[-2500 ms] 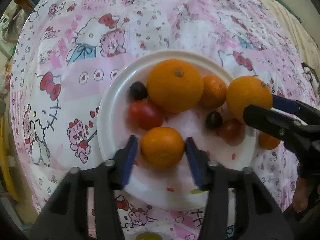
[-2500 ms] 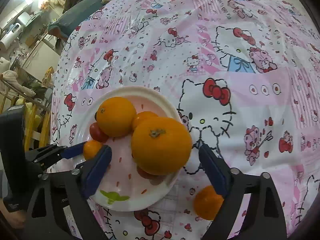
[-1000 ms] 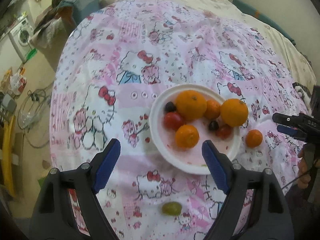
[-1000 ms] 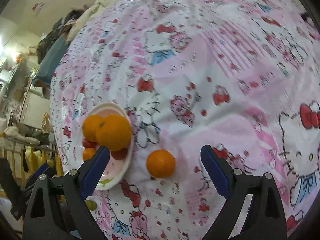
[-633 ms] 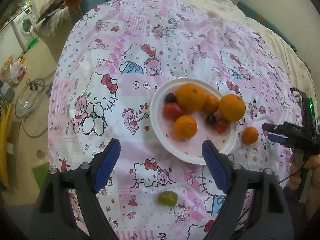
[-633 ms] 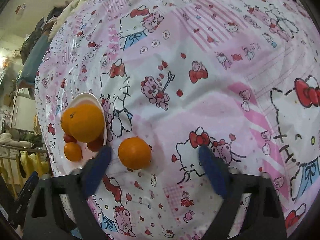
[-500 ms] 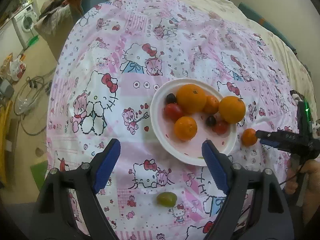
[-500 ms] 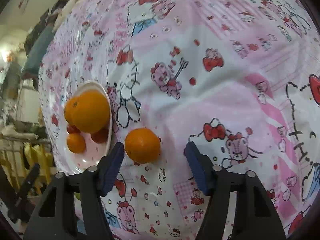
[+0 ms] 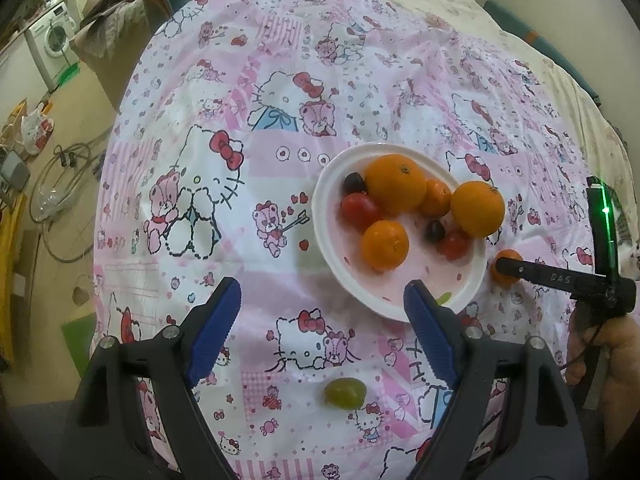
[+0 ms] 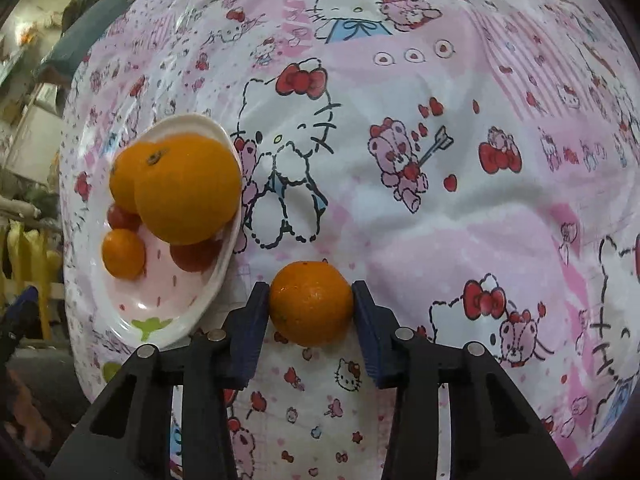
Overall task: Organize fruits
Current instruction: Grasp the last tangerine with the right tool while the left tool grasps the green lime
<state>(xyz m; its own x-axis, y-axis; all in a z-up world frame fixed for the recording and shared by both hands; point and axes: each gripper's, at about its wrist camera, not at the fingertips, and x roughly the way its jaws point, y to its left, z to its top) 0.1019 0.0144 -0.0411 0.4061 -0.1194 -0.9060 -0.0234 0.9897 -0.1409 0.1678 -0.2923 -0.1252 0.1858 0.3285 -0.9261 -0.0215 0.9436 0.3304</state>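
A white plate (image 9: 332, 240) on the pink cartoon tablecloth holds oranges, small mandarins, red tomatoes and dark grapes. My right gripper (image 10: 312, 304) is shut on a small mandarin (image 10: 311, 303) that rests on the cloth just right of the plate (image 10: 160, 312). In the left wrist view that mandarin (image 9: 505, 266) shows partly behind the right gripper's fingers (image 9: 532, 270). My left gripper (image 9: 322, 316) is open and empty, held above the cloth near the plate's front edge. A green grape (image 9: 345, 393) lies loose on the cloth in front of the plate.
The table is round, covered by the tablecloth (image 9: 280, 80). A large orange (image 9: 477, 209) sits on the plate's right rim. The floor with cables and a washing machine (image 9: 56, 36) lies to the left. Bedding lies beyond the table.
My right gripper has moved in on the loose mandarin and closed around it. My left gripper has stayed open, pulled back above the cloth.
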